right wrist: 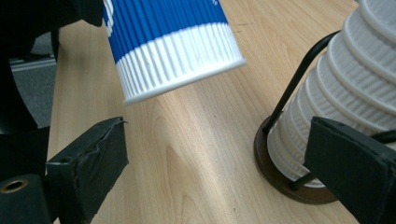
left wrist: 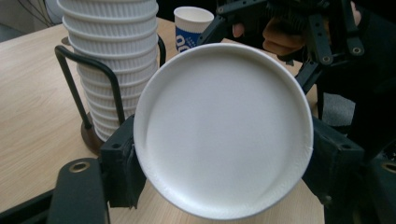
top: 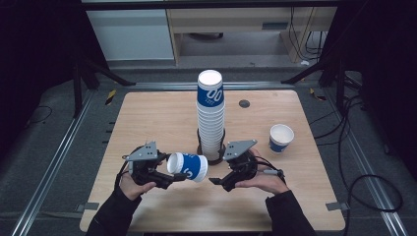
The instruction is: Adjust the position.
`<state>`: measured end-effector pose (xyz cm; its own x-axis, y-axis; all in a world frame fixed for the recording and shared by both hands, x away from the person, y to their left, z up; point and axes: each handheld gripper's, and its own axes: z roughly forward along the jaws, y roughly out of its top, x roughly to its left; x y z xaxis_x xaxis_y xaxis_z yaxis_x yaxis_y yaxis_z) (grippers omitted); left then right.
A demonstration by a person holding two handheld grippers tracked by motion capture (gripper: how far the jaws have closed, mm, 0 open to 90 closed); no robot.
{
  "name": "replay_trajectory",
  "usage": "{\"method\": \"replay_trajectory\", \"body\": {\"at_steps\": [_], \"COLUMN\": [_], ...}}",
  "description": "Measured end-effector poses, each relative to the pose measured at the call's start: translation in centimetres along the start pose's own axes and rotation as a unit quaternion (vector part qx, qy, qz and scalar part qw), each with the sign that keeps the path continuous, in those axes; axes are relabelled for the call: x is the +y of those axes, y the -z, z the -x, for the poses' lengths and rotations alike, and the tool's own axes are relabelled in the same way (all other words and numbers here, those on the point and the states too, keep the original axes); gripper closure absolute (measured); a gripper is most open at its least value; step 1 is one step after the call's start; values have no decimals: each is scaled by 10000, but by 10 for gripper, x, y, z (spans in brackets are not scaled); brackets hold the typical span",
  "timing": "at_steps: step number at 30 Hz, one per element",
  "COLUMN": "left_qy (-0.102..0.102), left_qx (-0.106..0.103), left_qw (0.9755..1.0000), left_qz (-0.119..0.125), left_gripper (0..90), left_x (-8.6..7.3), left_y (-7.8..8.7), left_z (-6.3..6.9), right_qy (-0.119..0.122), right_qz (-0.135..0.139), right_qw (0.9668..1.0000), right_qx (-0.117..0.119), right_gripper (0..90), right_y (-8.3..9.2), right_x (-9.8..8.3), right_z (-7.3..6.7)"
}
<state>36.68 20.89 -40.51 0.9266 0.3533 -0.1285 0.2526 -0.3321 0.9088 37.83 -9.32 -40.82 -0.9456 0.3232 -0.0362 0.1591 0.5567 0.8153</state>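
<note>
A blue and white ribbed paper cup point(top: 189, 166) lies on its side above the table, with my left gripper point(top: 169, 173) shut on it. In the left gripper view a white round end of the cup point(left wrist: 224, 126) faces the camera between the two black pads point(left wrist: 119, 163). My right gripper point(top: 217, 182) stands open just right of the cup, nothing between its jaws. In the right gripper view the cup's white ribbed end point(right wrist: 173, 51) hangs above the open right gripper point(right wrist: 219, 168). A tall stack of upturned cups point(top: 211, 118) stands in a black wire holder point(right wrist: 280, 172) behind both grippers.
A single upright cup point(top: 281, 137) stands on the wooden table point(top: 147, 123) at the right, also seen far off as the upright cup point(left wrist: 190, 23). A small dark disc point(top: 244, 103) sits in the tabletop behind the stack. Metal rails and cables run along the floor on both sides.
</note>
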Motion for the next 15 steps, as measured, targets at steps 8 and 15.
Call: {"method": "replay_trajectory", "body": {"at_steps": [8, 15], "left_qy": [-64, -137], "left_qx": [-224, -355], "left_qw": [9995, 9989], "left_qz": [192, 271], "left_gripper": [256, 256], "left_x": [1, 3], "left_y": [-6, -8], "left_z": [5, 9], "right_qy": [-98, -175], "right_qz": [92, 364], "right_qw": [9996, 9975], "right_qx": [253, 583], "right_gripper": [54, 54], "right_y": [-2, -5], "right_x": [-4, -1], "right_z": [-3, -6]}}
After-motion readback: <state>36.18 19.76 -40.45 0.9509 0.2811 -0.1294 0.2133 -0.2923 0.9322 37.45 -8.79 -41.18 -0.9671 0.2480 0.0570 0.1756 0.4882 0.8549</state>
